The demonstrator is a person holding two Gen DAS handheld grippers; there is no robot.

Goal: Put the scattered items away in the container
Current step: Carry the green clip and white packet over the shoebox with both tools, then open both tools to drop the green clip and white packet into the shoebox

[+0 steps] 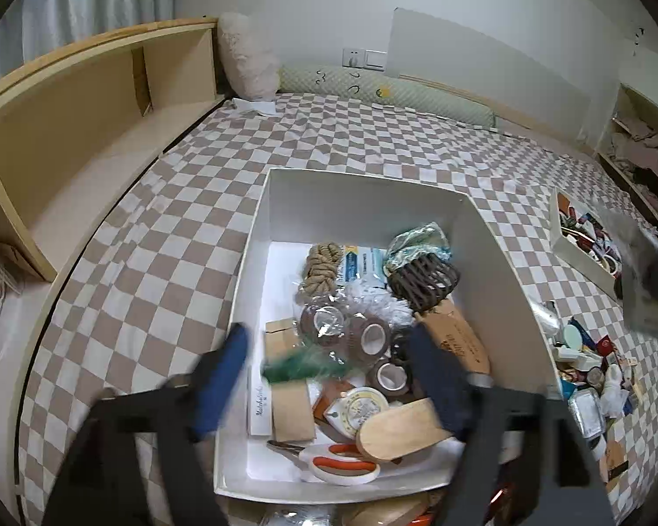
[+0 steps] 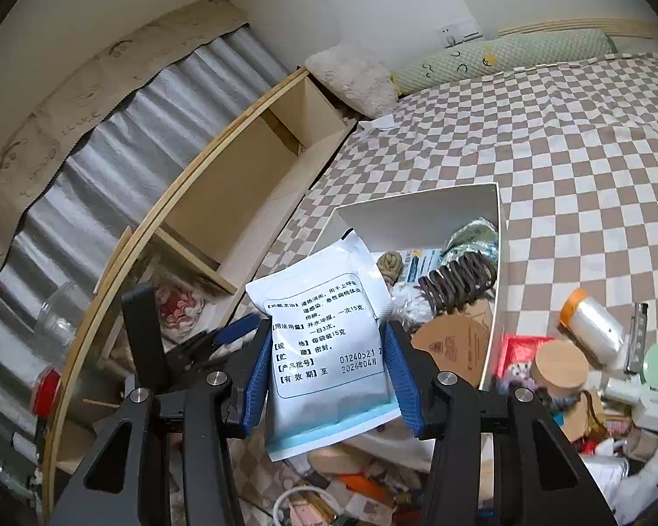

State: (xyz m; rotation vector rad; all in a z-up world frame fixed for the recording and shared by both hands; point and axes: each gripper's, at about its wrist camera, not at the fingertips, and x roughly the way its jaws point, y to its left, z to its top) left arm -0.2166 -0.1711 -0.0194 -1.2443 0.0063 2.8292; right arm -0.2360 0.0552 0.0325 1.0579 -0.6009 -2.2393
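White sachet [image 2: 324,350] upright between right gripper [image 2: 329,377] pads; box [image 2: 416,215] beyond

Honestly the white box [image 1: 364,201] only has free floor along its left and far side; the right half is piled up with the twine bundle [image 1: 322,267], tape rolls [image 1: 370,337], a dark coil basket [image 1: 423,280] and scissors [image 1: 342,464] near the front wall. Plenty of bare checkered bed [image 1: 162,236] to the left and behind the box. Right of it, a heap of clutter [image 1: 592,368] sits just beside the wall, and a second tray [image 1: 583,258] blocks farther back.
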